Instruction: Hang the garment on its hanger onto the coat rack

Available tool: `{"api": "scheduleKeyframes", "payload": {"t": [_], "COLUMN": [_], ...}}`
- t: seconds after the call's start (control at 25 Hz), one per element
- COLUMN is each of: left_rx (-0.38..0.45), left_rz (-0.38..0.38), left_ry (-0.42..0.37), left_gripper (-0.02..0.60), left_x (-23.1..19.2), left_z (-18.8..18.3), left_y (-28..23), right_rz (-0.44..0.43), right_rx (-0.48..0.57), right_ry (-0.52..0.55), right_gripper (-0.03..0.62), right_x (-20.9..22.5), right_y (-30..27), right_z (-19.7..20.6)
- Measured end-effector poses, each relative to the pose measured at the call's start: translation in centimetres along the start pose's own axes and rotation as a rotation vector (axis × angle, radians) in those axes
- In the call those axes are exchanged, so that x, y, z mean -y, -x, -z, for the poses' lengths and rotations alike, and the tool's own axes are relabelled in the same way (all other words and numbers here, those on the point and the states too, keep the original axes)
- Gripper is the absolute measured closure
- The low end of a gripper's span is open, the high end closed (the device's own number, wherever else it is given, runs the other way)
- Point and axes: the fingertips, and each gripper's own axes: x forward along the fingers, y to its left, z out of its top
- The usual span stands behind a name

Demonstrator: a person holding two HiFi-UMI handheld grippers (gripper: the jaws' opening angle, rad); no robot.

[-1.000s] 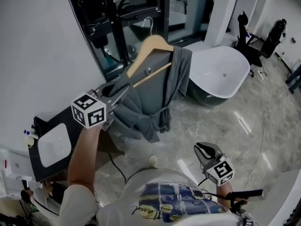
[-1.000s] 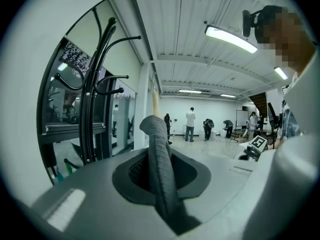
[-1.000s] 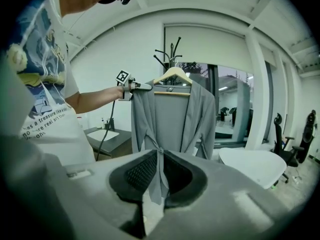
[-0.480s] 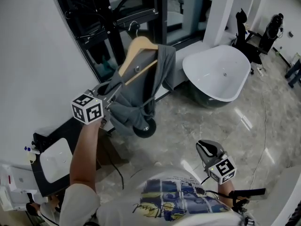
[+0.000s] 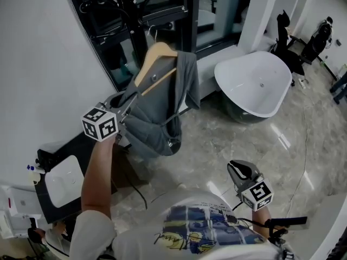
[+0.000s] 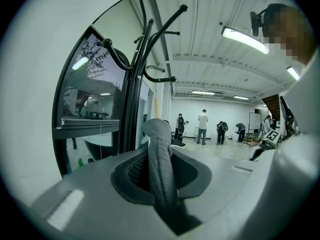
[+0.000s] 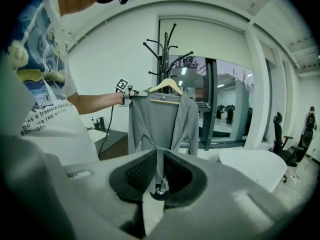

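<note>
The person is carrying out the approach step. The left gripper (image 5: 129,107) is holding the soft, matte grey cloth garment (image 5: 157,118) up by its near-left shoulder. A rolled fold of the fabric is standing between its jaws, which are easing apart slightly while the pads are pressing on the cloth. The garment is hanging on a pale wooden hanger (image 5: 147,66), smooth and triangular with a straight cross bar. Its thin silver wire hook (image 5: 153,34) is lying close to the black tubular metal coat rack (image 6: 134,96) at the far left, beside the dark glass. No view is showing whether the hook is already bearing on a peg; judging by the lifted grip, the hanging is not yet completed. The right gripper (image 5: 238,171) is idling low at the near right, well apart from the garment, its jaws standing only narrowly apart with nothing between them. The rack's curved pegs (image 6: 117,59) are slim, glossy and ball-tipped. The next move is therefore calling, in my judgement, for raising the hook over one peg, lowering it until the wire seats, and only then letting go. The limp cloth and its dangling waist tie are likely to sway and could pull the hanger askew.
</note>
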Motion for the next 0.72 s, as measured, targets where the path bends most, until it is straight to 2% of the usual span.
{"api": "scheduleKeyframes", "payload": {"t": [0.36, 0.56, 0.64, 0.72], "left_rx": [0.0, -0.01, -0.018, -0.025], "left_rz": [-0.02, -0.062, -0.101, -0.157], "left_ry": [-0.035, -0.086, -0.115, -0.155], "left_gripper": [0.508, 0.455, 0.413, 0.341], "left_x": [-1.4, -0.8, -0.5, -0.3], "left_z": [0.1, 0.3, 0.1, -0.4], "left_y": [-0.4, 0.0, 0.1, 0.6], "right_rz": [-0.026, -0.022, -0.026, -0.033], "right_rx": [-0.021, -0.014, -0.011, -0.01], "right_ry": [0.002, 0.0, 0.004, 0.007], "right_gripper": [0.553, 0.553, 0.553, 0.553], "right_x": [-0.1, -0.3, -0.3, -0.5], "right_y": [0.0, 1.4, 2.1, 2.9], "right_z": [-0.3, 0.7, 0.8, 0.9]}}
